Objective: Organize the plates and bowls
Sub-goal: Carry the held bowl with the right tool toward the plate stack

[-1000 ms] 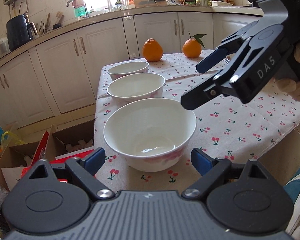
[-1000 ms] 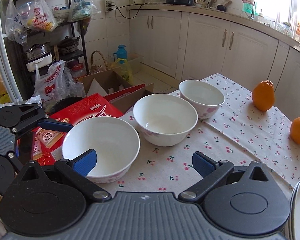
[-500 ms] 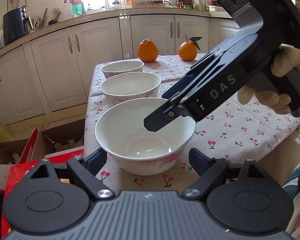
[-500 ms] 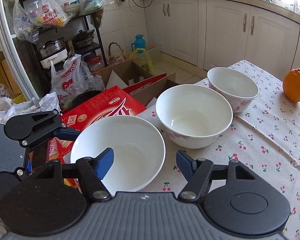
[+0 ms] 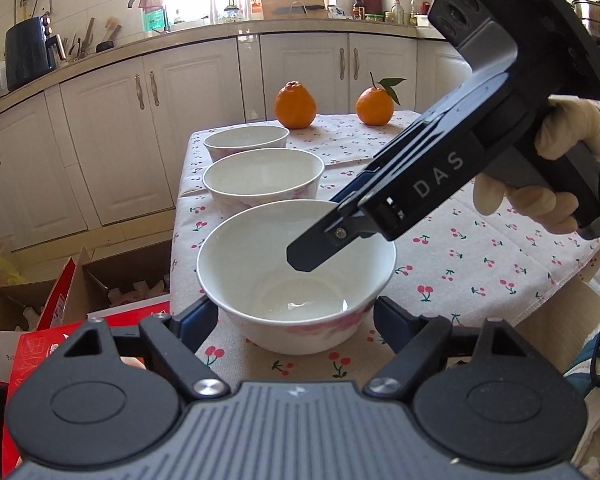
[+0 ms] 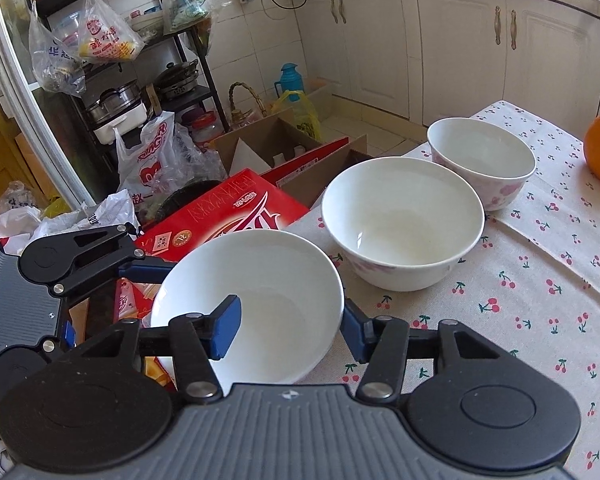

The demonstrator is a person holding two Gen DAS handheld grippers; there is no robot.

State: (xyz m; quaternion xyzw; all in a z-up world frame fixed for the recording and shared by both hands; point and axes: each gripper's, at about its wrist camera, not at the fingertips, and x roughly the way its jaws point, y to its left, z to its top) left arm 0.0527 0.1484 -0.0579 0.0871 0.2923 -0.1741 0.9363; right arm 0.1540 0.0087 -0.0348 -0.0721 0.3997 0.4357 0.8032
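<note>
Your kitchen table, under its cherry-print cloth, carries three white ceramic bowls with pink flowers, set in a row along its edge and not yet nested, so the organizing has barely begun. From the row's near end you have the nearest white bowl, the middle white bowl close behind it, and the far, smaller white bowl beyond that.

Your right gripper has clamped onto the nearest bowl's wall, one blue pad inside the rim and the other outside it. Your left gripper straddles the same bowl; its jaws are closing, yet both pads sit apart from the wall, so it holds nothing.

My reading is that lifting this bowl and stacking it with the others is all ahead of you.

No plates show in either view, so you cannot judge that half of the job. The right gripper's body hides part of the nearest bowl's rim in the left view. Only one of the two oranges shows in the right view, and it is cut by the frame.
</note>
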